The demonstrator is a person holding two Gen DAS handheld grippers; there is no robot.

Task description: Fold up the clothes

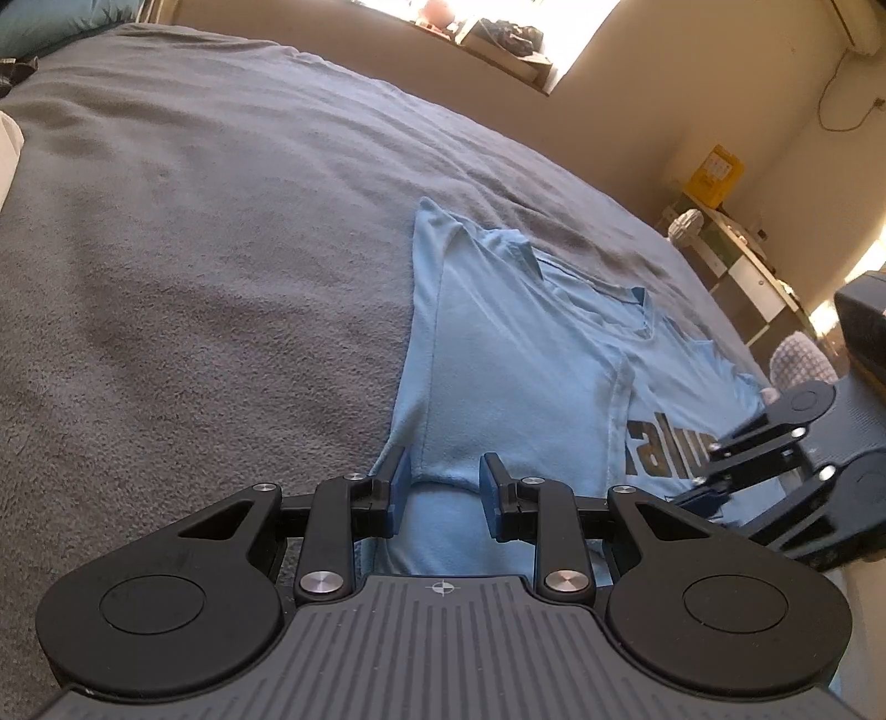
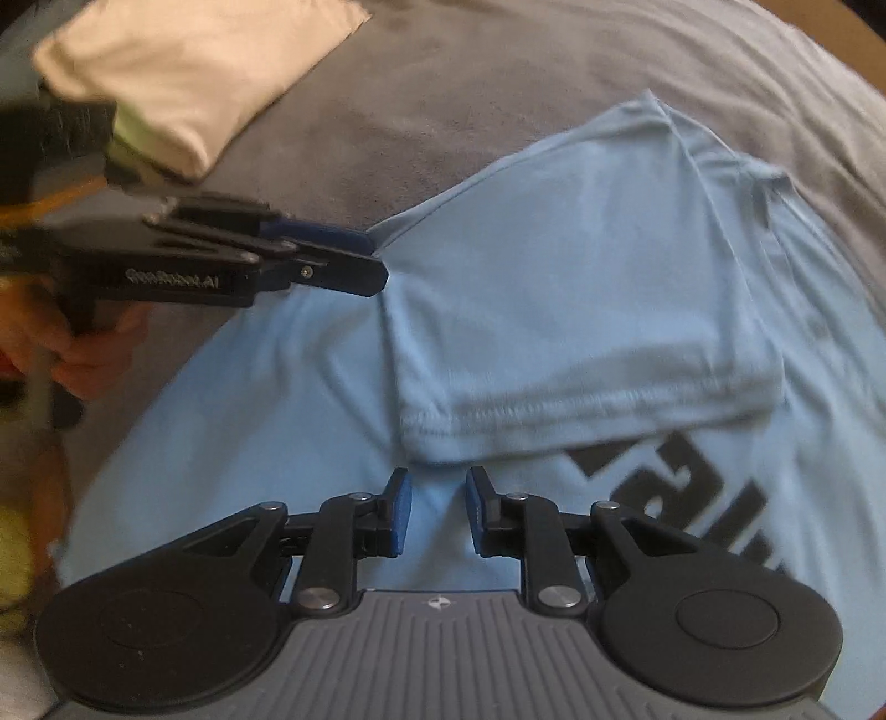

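Note:
A light blue T-shirt [image 1: 526,360] with dark lettering lies flat on the grey blanket [image 1: 194,249], one side folded inward over the print. In the right wrist view that folded flap [image 2: 581,288] covers part of the lettering. My left gripper [image 1: 444,476] hovers at the flap's near hem corner, its fingers a little apart with fabric under the gap and not pinched. From the side it shows as the left gripper [image 2: 371,266], tips at the flap's corner. My right gripper [image 2: 437,493] stands narrowly open over the shirt's lower front. It also appears, blurred, as the right gripper [image 1: 703,487].
A folded cream cloth [image 2: 194,72] lies on the blanket [image 2: 443,111] beyond the shirt. A hand [image 2: 94,354] holds the left gripper's handle. A low shelf [image 1: 736,249] with a yellow box [image 1: 714,174] stands past the bed's edge. A teal pillow [image 1: 50,22] sits at the far corner.

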